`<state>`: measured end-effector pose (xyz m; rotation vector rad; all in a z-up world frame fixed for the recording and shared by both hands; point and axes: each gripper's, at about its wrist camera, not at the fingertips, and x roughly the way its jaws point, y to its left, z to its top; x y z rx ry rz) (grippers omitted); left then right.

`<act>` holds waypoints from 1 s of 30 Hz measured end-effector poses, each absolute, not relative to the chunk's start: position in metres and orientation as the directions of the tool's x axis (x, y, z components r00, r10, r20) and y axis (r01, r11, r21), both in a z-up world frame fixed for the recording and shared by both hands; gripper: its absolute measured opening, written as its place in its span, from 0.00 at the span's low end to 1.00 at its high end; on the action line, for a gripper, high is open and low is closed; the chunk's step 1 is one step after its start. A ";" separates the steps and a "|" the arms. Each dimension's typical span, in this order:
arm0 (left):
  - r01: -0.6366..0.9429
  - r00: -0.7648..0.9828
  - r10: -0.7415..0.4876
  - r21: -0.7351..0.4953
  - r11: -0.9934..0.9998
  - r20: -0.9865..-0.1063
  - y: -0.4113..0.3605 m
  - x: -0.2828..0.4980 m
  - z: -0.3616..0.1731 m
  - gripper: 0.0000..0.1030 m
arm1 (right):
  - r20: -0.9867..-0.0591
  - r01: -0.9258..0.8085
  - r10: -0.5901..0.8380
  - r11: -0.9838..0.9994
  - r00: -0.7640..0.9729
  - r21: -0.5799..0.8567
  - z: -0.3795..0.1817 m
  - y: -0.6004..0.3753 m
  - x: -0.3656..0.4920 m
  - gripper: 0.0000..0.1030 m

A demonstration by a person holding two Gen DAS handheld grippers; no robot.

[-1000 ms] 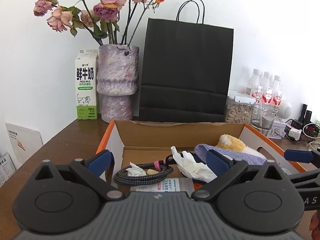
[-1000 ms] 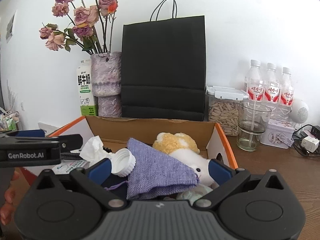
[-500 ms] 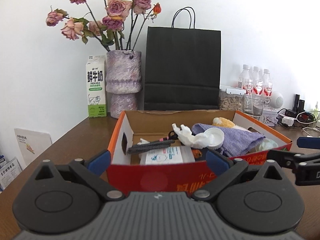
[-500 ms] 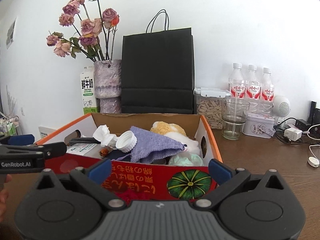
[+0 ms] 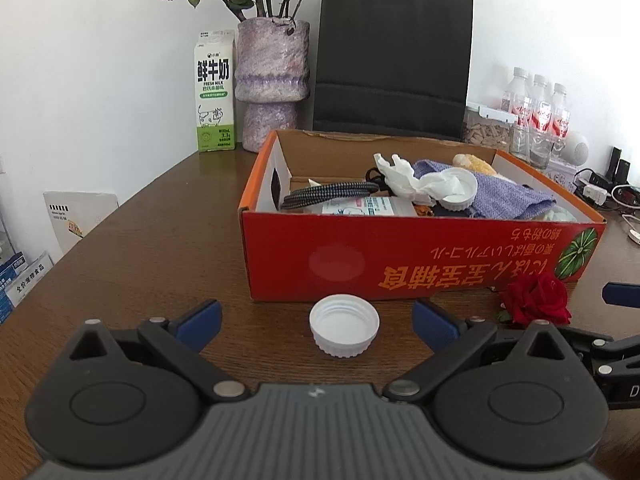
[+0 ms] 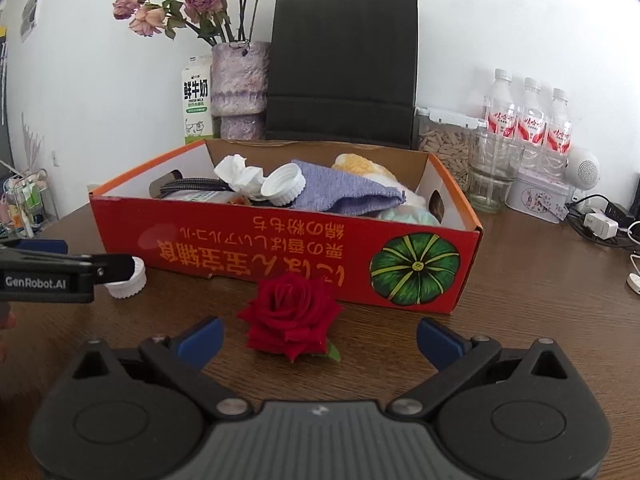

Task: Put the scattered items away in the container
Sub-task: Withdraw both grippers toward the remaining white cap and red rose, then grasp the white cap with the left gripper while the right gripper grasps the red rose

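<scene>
The left gripper [image 5: 316,322] hangs low over the table [image 5: 160,248] with its jaws spread wide, a white cap [image 5: 344,331] lying open side up on the wood between the fingertips, touching neither. The right gripper [image 6: 319,334] sits level beside it, likewise spread and empty, with a red rose [image 6: 291,316] resting on the table between its fingers. Just behind both stands the red box [image 5: 420,256], holding a cable, crumpled tissue, a second white cap, a purple cloth and a plush toy. The dark wooden table runs to a white wall, where a milk carton [image 5: 214,92], a vase [image 5: 272,84] of dried roses, a black paper bag [image 5: 392,60], a seed jar and three bottles [image 6: 528,116] are lined up.
</scene>
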<state>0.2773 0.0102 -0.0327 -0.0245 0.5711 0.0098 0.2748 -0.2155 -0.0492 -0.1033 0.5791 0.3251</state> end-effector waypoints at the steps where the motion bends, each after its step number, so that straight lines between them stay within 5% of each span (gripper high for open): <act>1: -0.013 0.833 0.005 -0.011 1.000 -0.553 0.009 0.279 -0.034 1.00 | -0.563 -0.326 0.268 0.945 0.782 -0.002 -0.050 -0.215 0.277 1.00; 7: -0.011 0.798 0.018 0.016 1.000 -0.603 0.005 0.290 -0.040 1.00 | -0.638 -0.307 0.257 0.951 0.726 0.034 -0.059 -0.208 0.296 1.00; 24: -0.012 0.761 0.013 0.006 1.000 -0.648 0.004 0.306 -0.044 1.00 | -0.642 -0.267 0.220 0.963 0.734 0.024 -0.060 -0.194 0.315 1.00; 27: -0.008 0.765 0.010 0.006 1.000 -0.644 0.004 0.305 -0.044 0.96 | -0.622 -0.266 0.222 0.964 0.751 0.023 -0.058 -0.194 0.313 0.80; 30: 0.015 0.785 -0.006 0.009 1.000 -0.619 0.001 0.300 -0.041 0.66 | -0.608 -0.276 0.239 0.960 0.757 0.034 -0.056 -0.196 0.311 0.61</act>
